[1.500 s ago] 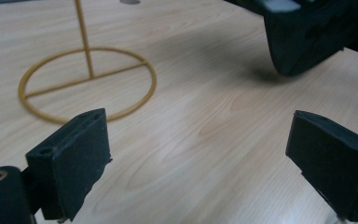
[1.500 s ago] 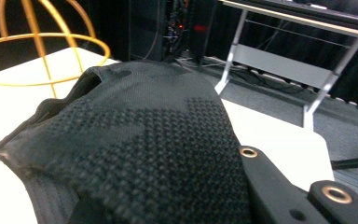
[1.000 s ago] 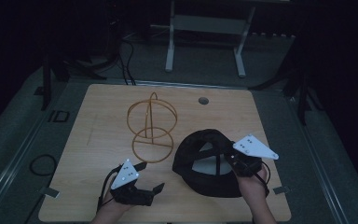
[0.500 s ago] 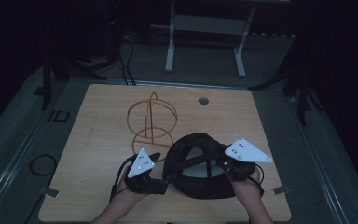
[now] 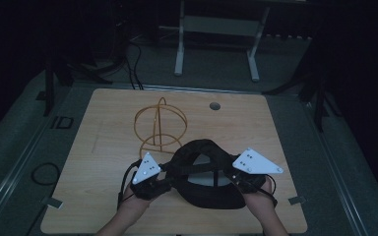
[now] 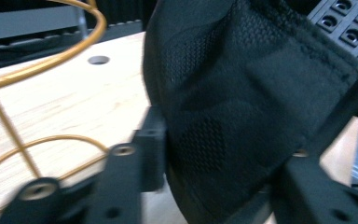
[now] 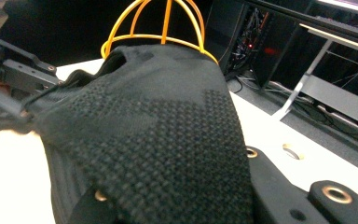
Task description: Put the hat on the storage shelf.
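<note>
A black mesh cap (image 5: 197, 150) hangs just above the wooden table (image 5: 108, 118), held between both grippers. My left gripper (image 5: 165, 179) grips the cap's left side; its jaws have just been closing, and in the left gripper view the mesh fabric (image 6: 242, 107) sits pinched between them (image 6: 226, 154). On the cap's right side my right gripper (image 5: 234, 179) is shut on the fabric (image 7: 158, 135), which drapes over its jaws (image 7: 177, 186). An orange wire stand (image 5: 160, 125) stands just behind the cap, domed and upright.
A round hole (image 5: 215, 105) lies in the tabletop at the back right. The wire stand's hoop (image 6: 51, 60) arcs close to the left gripper. Metal frame legs (image 5: 179, 49) and cables lie on the dark floor beyond the table.
The left gripper moved right, up to the cap, and its jaws closed on the cap's left side. The right gripper shifted the cap slightly left.
</note>
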`<state>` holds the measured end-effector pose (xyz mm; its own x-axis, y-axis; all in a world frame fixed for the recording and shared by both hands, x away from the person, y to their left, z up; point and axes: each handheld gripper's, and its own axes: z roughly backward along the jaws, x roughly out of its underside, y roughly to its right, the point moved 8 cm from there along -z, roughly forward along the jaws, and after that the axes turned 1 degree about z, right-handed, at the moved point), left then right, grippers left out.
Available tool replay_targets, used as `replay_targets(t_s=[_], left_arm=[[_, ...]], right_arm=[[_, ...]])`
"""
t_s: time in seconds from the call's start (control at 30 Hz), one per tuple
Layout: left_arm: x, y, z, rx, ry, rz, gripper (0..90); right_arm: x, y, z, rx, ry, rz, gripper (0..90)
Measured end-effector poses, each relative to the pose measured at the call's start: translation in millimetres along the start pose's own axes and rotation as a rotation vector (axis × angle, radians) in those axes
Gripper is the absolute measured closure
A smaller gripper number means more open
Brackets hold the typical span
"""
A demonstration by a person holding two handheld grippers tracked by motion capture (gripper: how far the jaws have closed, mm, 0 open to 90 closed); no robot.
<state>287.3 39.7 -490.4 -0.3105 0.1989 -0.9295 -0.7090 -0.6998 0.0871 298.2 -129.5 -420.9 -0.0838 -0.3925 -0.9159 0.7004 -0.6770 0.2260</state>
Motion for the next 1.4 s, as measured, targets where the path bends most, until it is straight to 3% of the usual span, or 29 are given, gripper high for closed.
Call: replay_targets(t_s=[0.1, 0.17, 0.4, 0.67, 1.0, 1.1, 1.4], left_arm=[[-2.5, -1.2, 1.8, -0.027, 0.016, -0.011, 80.6], [-4.6, 0.0, 3.2, -0.032, 0.029, -0.016, 86.3], [-12.9, 4.7, 6.2, -0.017, 0.055, -0.007, 87.7], [-25.8, 10.6, 8.8, -0.012, 0.083, -0.017, 88.1], [-40.5, 18.1, 11.7, 0.005, 0.113, -0.020, 88.1], [-43.1, 20.1, 11.0, 0.008, 0.114, -0.022, 88.0], [-50.3, 22.4, 13.8, 0.006, 0.131, -0.031, 88.0]], right_arm=[[2.2, -2.1, -1.5, -0.004, -0.004, -0.005, 88.3], [3.8, -3.6, -2.0, -0.008, -0.006, -0.009, 88.2], [7.5, -4.5, 1.4, -0.007, -0.004, -0.042, 86.7], [14.9, -7.6, 11.1, -0.006, -0.015, -0.042, 78.4], [33.6, -5.3, 16.9, -0.017, -0.024, -0.102, 64.5], [37.9, -5.4, 19.8, -0.030, -0.021, -0.120, 56.9], [46.4, -9.9, 33.3, -0.117, -0.047, -0.099, 38.1]])
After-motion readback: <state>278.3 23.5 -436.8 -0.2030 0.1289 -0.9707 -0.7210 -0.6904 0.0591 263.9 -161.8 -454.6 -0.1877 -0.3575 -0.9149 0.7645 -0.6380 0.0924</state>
